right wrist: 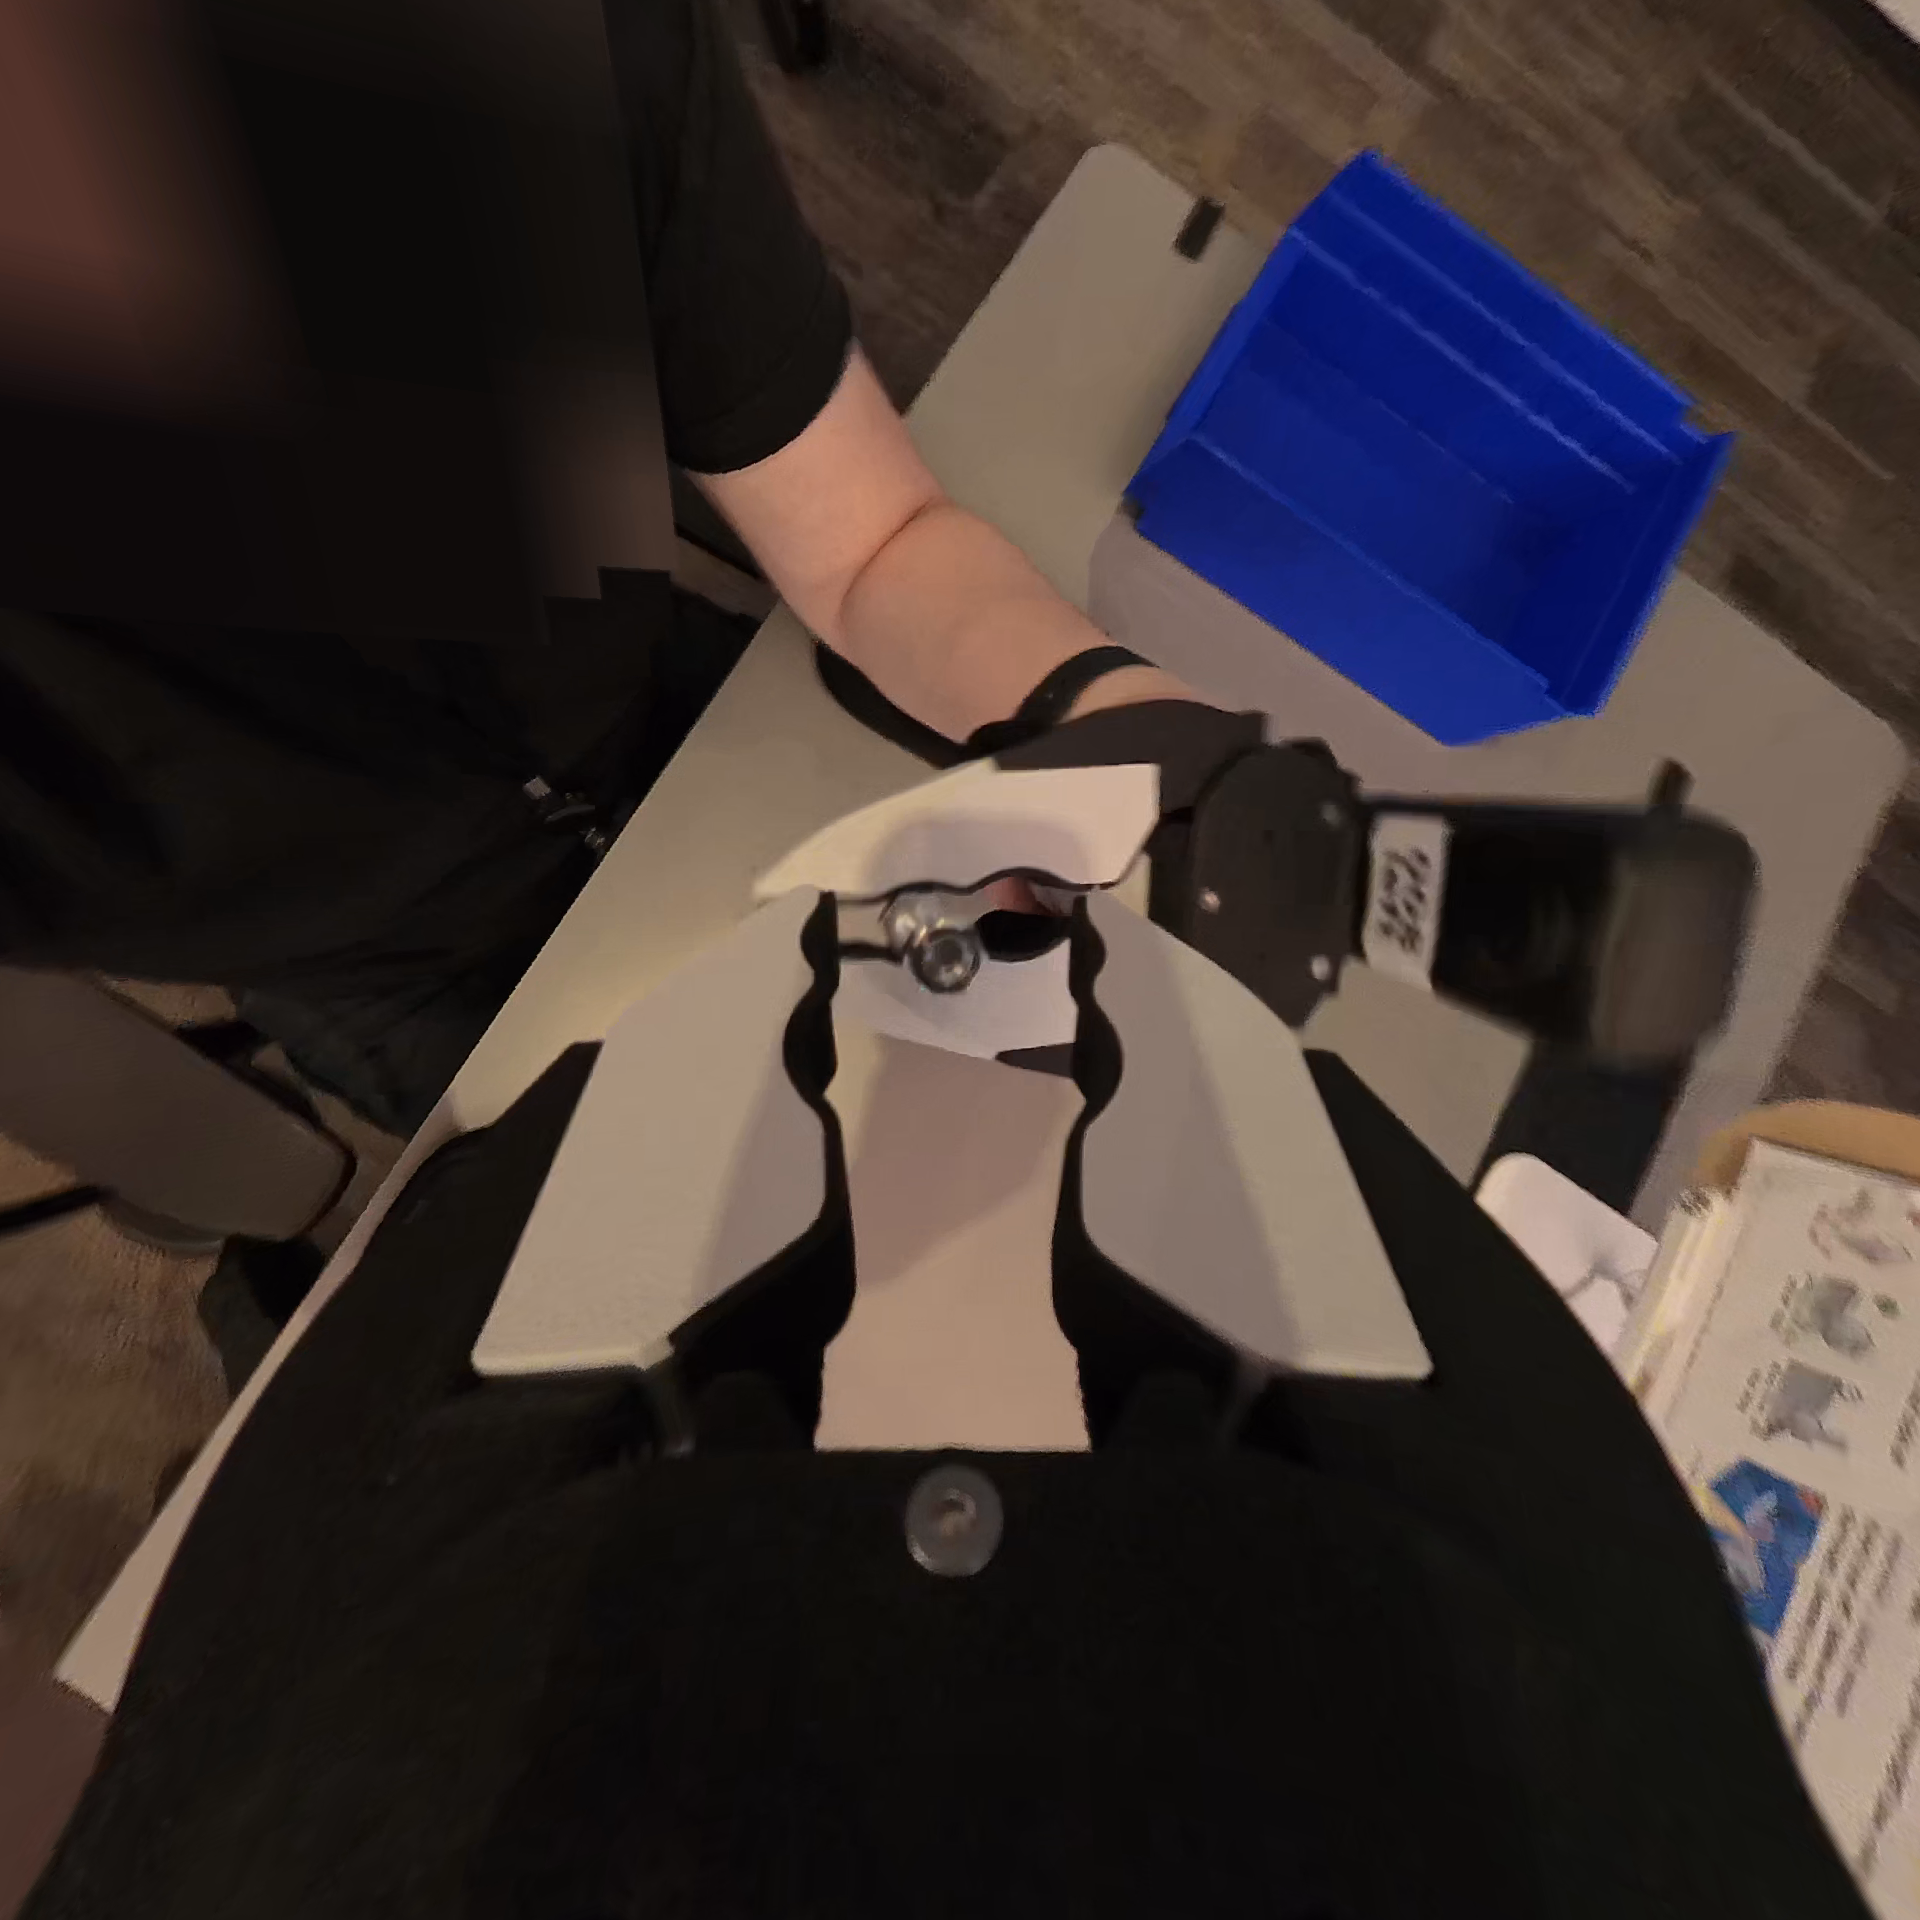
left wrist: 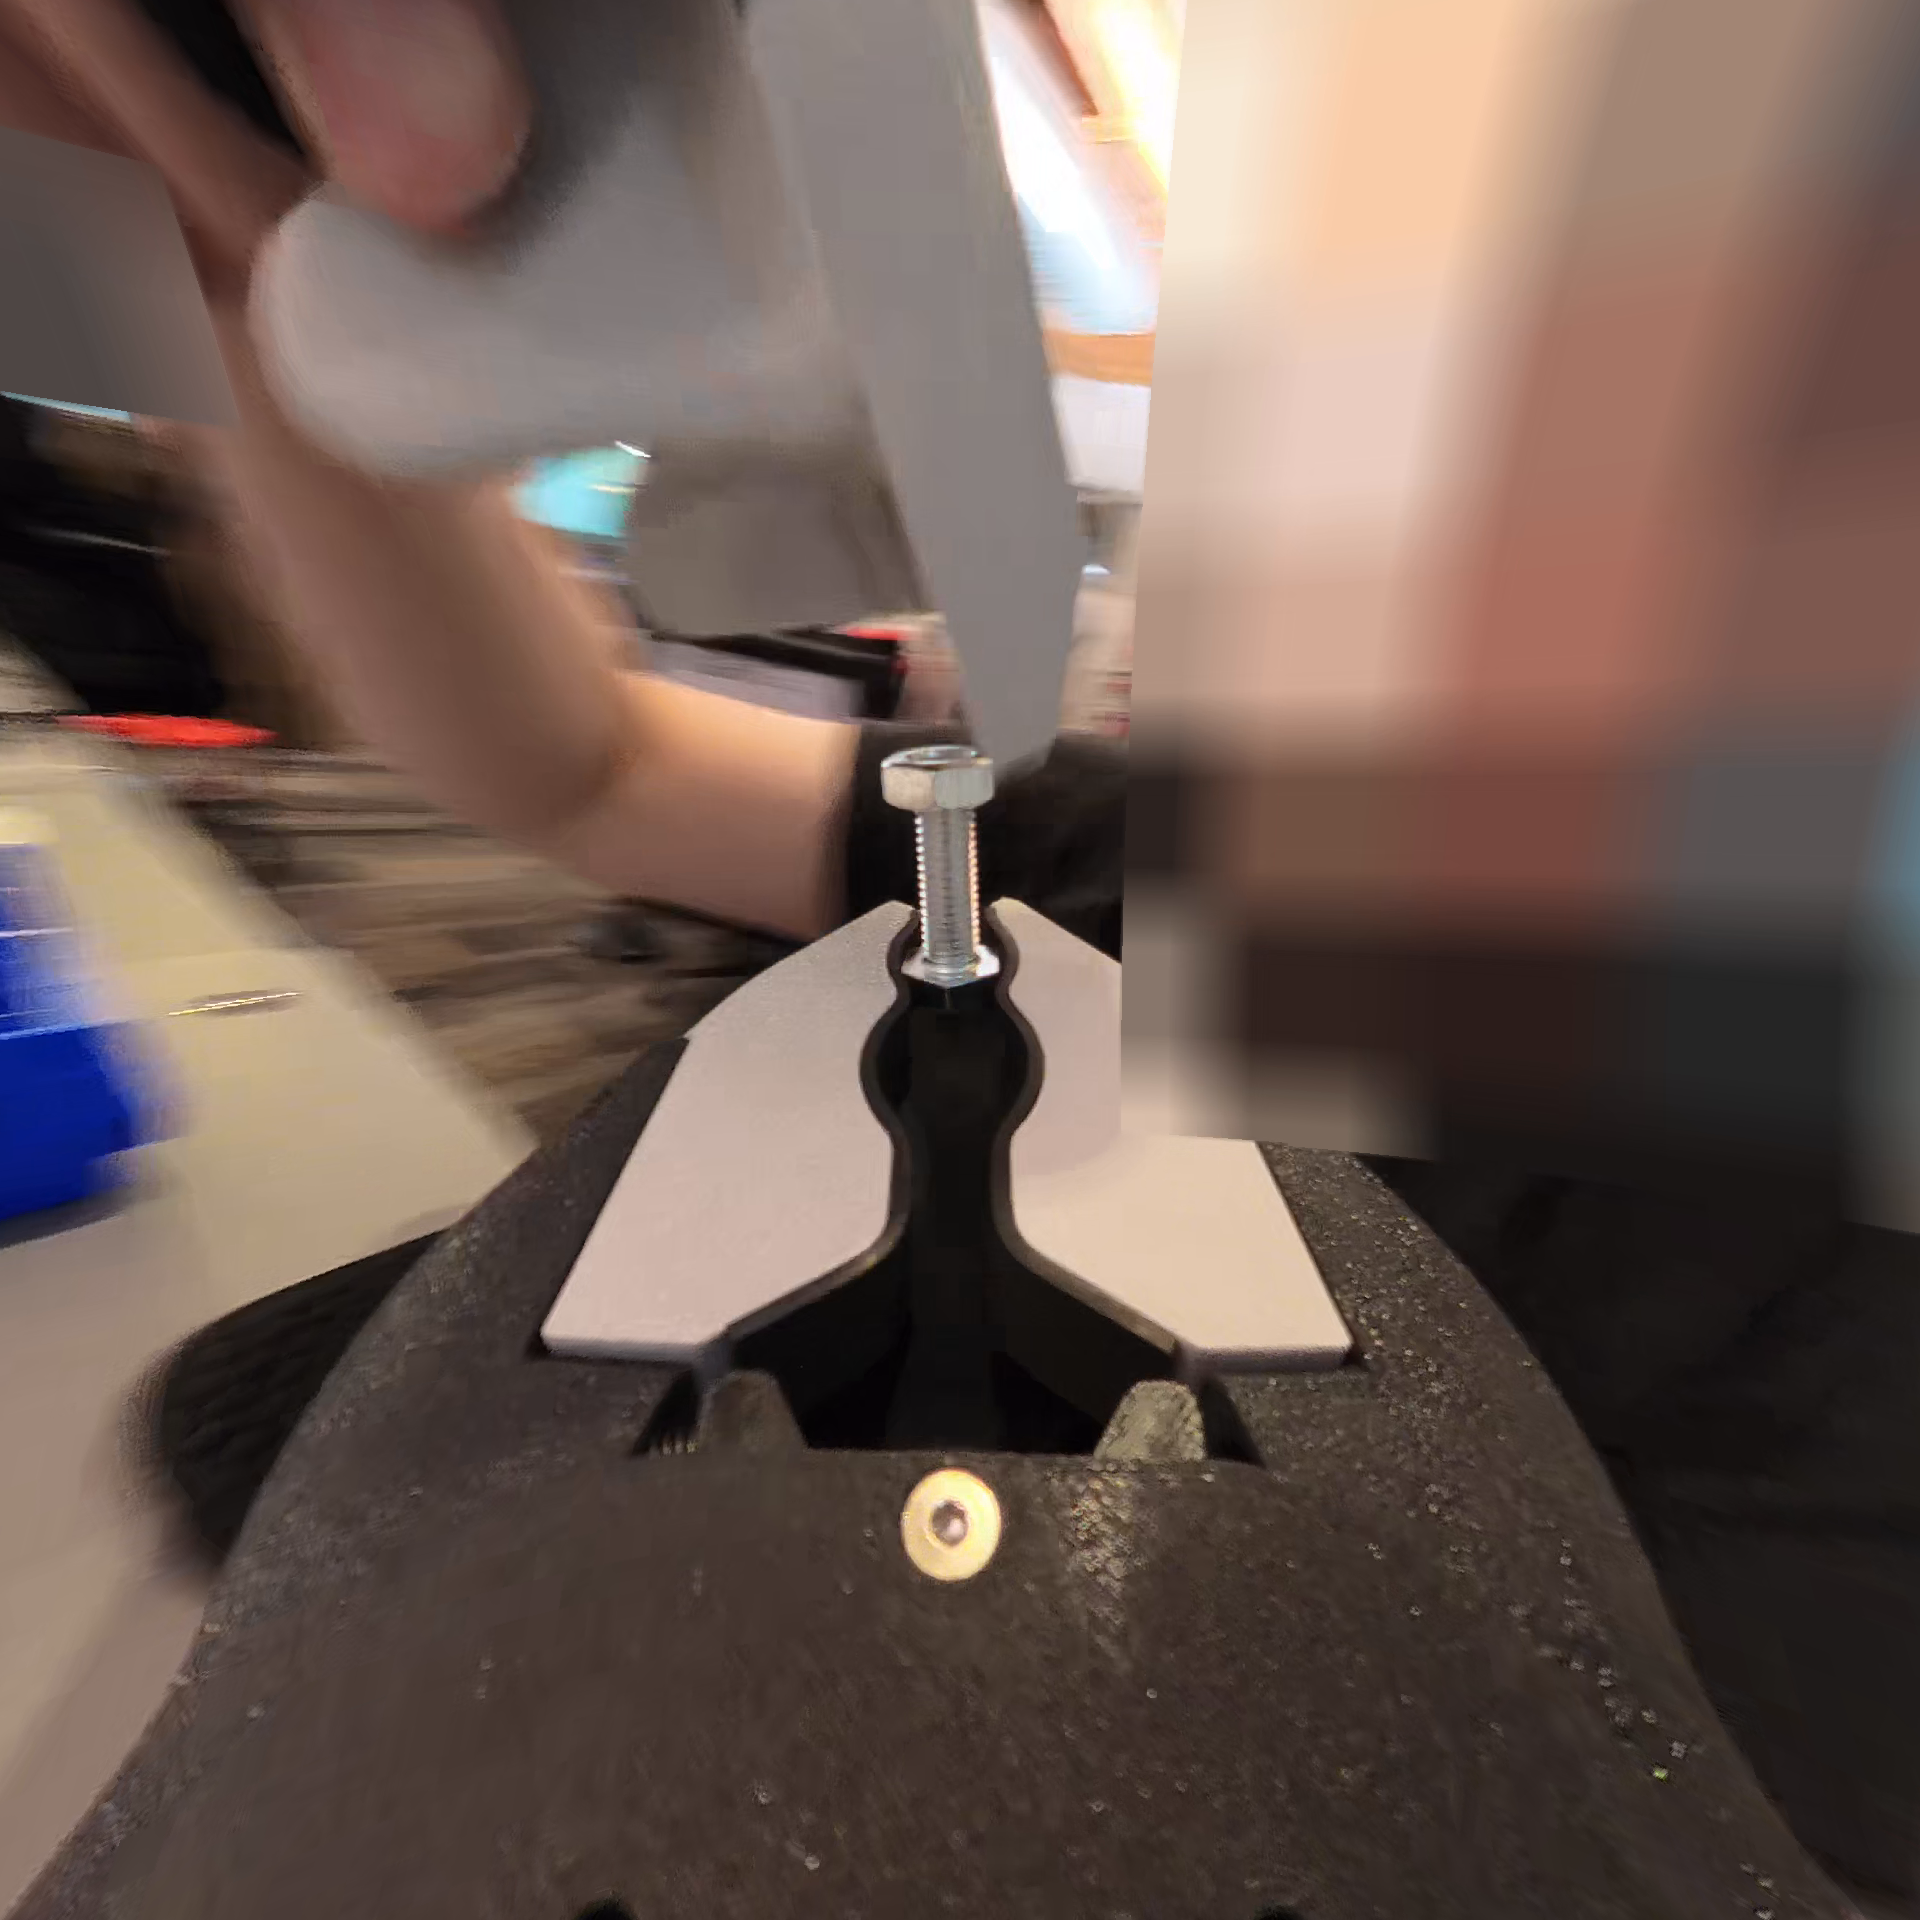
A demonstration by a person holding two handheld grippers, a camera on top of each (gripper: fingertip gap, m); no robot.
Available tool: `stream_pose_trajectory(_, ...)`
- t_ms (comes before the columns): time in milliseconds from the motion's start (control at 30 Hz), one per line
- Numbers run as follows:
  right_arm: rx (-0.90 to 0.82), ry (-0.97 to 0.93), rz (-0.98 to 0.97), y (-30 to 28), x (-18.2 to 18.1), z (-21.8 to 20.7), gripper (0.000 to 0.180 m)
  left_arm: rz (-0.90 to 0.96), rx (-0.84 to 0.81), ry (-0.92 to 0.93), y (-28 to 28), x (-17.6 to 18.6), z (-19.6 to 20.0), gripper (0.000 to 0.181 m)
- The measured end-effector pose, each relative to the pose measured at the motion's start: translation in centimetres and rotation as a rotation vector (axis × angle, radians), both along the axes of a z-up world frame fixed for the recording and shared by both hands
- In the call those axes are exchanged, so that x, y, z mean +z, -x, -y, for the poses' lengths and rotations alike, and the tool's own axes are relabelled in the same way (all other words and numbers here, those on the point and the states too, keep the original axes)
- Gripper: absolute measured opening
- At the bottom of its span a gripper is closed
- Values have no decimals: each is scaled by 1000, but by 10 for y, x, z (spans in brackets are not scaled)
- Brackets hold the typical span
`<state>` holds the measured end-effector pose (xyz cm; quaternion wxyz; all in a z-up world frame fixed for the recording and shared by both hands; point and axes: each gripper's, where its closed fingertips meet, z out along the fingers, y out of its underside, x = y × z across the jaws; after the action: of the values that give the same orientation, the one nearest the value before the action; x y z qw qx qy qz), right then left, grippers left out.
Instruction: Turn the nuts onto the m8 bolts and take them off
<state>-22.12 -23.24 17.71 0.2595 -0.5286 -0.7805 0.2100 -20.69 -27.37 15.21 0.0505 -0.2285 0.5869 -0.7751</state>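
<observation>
Your left tongs (left wrist: 951, 961) were clamped on the bolt (left wrist: 943, 883) by its lower hex end, shaft upright, a nut (left wrist: 936, 781) at its top. Your right tongs (right wrist: 951, 961) hung over it with their jaws spread wide, the nut (right wrist: 943, 961) between the tips, untouched. Your left forearm (right wrist: 935, 592) rested on the worktop (right wrist: 1039, 343); beyond it sat a blue bin (right wrist: 1434, 468).

Writing shows in two places, both in the right wrist view, and neither can be made out. A white sticker (right wrist: 1397, 891) with dark handwritten marks sits on the black body of the left gripper, at about two o'clock. A printed sheet (right wrist: 1808, 1382) with small pictures and blurred lines lies at four o'clock.
</observation>
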Motion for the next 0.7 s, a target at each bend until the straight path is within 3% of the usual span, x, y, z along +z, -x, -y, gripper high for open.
stream_pose_trajectory(33,-56,-2,-30,-2,8,-8,44,2,111,-34,-10,-2,-9,10)
stream_pose_trajectory(167,-385,41,-148,-12,35,-49,42,9,614,-169,-42,-6,-63,10)
stream_pose_trajectory(267,-712,6,-68,-34,28,-85,40,-62,971,-220,-52,-12,-113,10)
stream_pose_trajectory(367,-912,150,-108,-34,25,-104,36,-88,1247,-289,-50,-16,-149,10)
stream_pose_trajectory(500,-1034,219,-83,-32,18,-126,38,-98,1451,-384,-46,-20,-173,10)
stream_pose_trajectory(600,-1056,280,9,-28,2,-125,40,-114,1491,-424,-48,-24,-177,10)
stream_pose_trajectory(700,-1102,208,96,-35,-8,-134,40,-120,1501,-438,-49,-26,-178,10)
